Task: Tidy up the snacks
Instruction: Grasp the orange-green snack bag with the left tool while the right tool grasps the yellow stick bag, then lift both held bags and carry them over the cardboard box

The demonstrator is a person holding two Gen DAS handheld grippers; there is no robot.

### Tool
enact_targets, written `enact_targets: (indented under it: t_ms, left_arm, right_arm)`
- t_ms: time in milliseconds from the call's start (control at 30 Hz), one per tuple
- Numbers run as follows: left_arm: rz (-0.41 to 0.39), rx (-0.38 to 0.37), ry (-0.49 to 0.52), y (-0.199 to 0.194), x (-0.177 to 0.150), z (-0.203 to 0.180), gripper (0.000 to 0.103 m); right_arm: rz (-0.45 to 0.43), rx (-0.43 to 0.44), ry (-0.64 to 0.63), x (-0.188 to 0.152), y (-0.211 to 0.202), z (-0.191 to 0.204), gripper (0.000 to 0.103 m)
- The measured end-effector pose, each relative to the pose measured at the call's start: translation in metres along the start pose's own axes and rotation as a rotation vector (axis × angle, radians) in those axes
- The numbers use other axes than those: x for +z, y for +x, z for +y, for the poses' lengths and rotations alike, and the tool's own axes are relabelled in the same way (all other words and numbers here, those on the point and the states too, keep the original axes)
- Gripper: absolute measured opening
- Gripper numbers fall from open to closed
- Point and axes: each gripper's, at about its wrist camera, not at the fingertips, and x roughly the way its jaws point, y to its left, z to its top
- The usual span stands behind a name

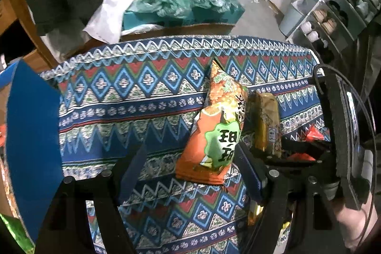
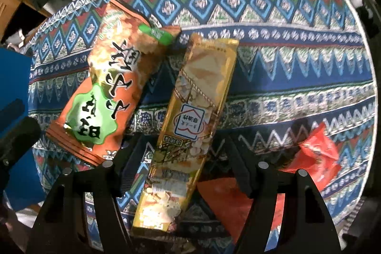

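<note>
Between the spread fingers of the left gripper (image 1: pixel 190 173), in the left wrist view, an orange bag (image 1: pixel 214 130) lies on the patterned cloth of the table (image 1: pixel 119 97), nearer the right finger; the fingers stand apart and hold nothing. Just right of that finger a gold pack (image 1: pixel 265 120) lies alongside the bag, and the other gripper's black frame crowds in beyond it, with a scrap of red wrapper (image 1: pixel 314 135) behind. A blue box (image 1: pixel 31 135) stands well to the left of the fingers. In the right wrist view, the right gripper (image 2: pixel 183 168) is likewise open and empty, and the gold pack (image 2: pixel 190 116) runs lengthwise straight through the gap between its fingers. The orange bag (image 2: pixel 107 87) lies left of the left finger, two red packets (image 2: pixel 319 154) right of the right one. The step in hand looks like picking up; next, the right fingers would need to close across the pack's narrow width, gently, since the wrapper is slick.
</note>
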Motion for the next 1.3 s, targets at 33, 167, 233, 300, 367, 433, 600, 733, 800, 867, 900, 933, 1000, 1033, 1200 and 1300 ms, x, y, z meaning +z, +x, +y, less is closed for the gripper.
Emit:
enact_targets:
  t_ms: [33, 167, 233, 300, 367, 433, 600, 733, 800, 867, 900, 933, 1000, 1033, 1200, 1300]
  left_arm:
    - [0.006, 0.0, 0.002, 0.004, 0.002, -0.002, 0.077]
    - [0.02, -0.009, 0.02, 0.016, 0.008, -0.011, 0.08]
    - [0.024, -0.007, 0.042, 0.022, 0.01, -0.018, 0.083]
    - [0.026, -0.002, 0.055, 0.027, 0.012, -0.024, 0.083]
    - [0.035, -0.01, 0.056, 0.033, 0.013, -0.029, 0.083]
    - [0.038, -0.017, 0.056, 0.038, 0.015, -0.033, 0.084]
    - [0.058, 0.003, 0.075, 0.053, 0.018, -0.04, 0.084]
    - [0.092, 0.005, 0.048, 0.068, 0.018, -0.037, 0.084]
    - [0.086, -0.003, 0.042, 0.07, 0.016, -0.035, 0.083]
    - [0.088, 0.009, 0.048, 0.072, 0.014, -0.035, 0.068]
    - [0.095, 0.007, 0.052, 0.073, 0.013, -0.034, 0.066]
    - [0.094, 0.001, 0.056, 0.072, 0.012, -0.035, 0.062]
    - [0.076, 0.006, 0.07, 0.068, 0.009, -0.035, 0.054]
    - [0.07, 0.007, 0.079, 0.065, 0.008, -0.036, 0.05]
    - [0.037, 0.028, 0.091, 0.051, 0.003, -0.034, 0.044]
    - [0.021, 0.03, 0.081, 0.043, 0.001, -0.029, 0.044]
  right_arm:
    - [0.006, 0.006, 0.004, 0.0, 0.004, -0.002, 0.067]
    - [-0.034, 0.014, -0.003, -0.005, 0.004, -0.01, 0.039]
    - [-0.044, 0.02, 0.003, -0.006, 0.003, -0.015, 0.037]
    - [-0.061, 0.031, 0.024, -0.006, 0.0, -0.025, 0.035]
    - [-0.074, 0.038, 0.044, -0.004, -0.006, -0.031, 0.033]
    - [-0.08, 0.041, 0.061, 0.002, -0.01, -0.039, 0.033]
    - [-0.081, 0.067, 0.106, 0.007, -0.013, -0.056, 0.033]
    - [-0.093, 0.08, 0.116, 0.004, -0.017, -0.062, 0.033]
    - [-0.098, 0.084, 0.122, 0.003, -0.018, -0.064, 0.033]
    - [-0.101, 0.091, 0.122, 0.002, -0.019, -0.065, 0.033]
    - [-0.103, 0.093, 0.12, 0.003, -0.018, -0.061, 0.032]
    - [-0.105, 0.095, 0.116, 0.004, -0.018, -0.058, 0.032]
    - [-0.111, 0.095, 0.11, 0.009, -0.017, -0.051, 0.032]
    - [-0.115, 0.095, 0.105, 0.009, -0.018, -0.049, 0.032]
    - [-0.146, 0.099, 0.082, 0.01, -0.026, -0.033, 0.031]
    - [-0.17, 0.102, 0.065, 0.011, -0.033, -0.02, 0.031]
